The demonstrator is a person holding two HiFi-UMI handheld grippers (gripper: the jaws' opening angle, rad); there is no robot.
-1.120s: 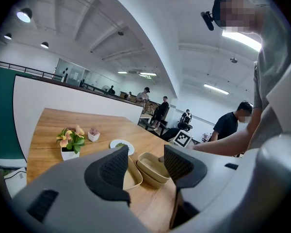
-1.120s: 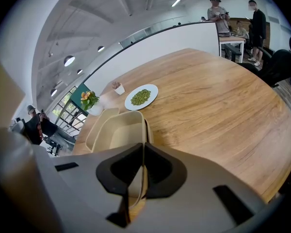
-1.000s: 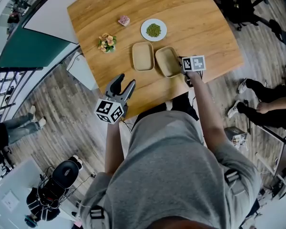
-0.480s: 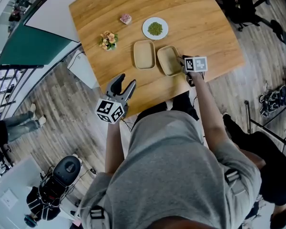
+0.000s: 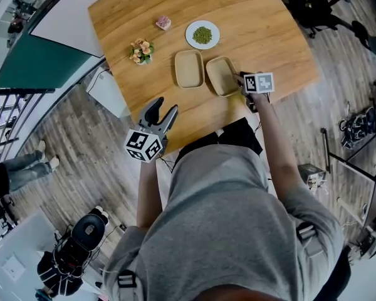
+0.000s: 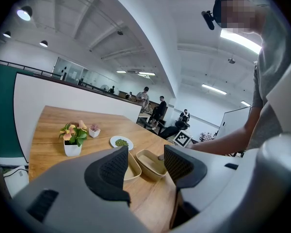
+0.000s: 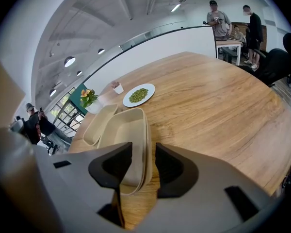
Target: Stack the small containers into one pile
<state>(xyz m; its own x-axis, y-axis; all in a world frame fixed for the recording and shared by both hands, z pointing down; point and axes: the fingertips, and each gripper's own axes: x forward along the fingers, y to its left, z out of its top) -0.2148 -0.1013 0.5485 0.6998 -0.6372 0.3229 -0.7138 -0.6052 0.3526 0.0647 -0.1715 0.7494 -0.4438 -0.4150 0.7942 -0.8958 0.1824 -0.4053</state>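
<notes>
On the table (image 5: 269, 36), the left container (image 5: 188, 69) and the right container (image 5: 220, 75) lie side by side, unstacked. My right gripper (image 7: 143, 159) straddles the right container's near wall, its jaws just opened and clear of it. My left gripper (image 5: 163, 110) hangs off the table's edge, jaws apart, holding nothing.

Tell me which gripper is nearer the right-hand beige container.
Right. The right gripper straddles the container's near rim, jaws just opened, not pressing it. The left gripper hovers open at the table's near edge, well short.
</notes>
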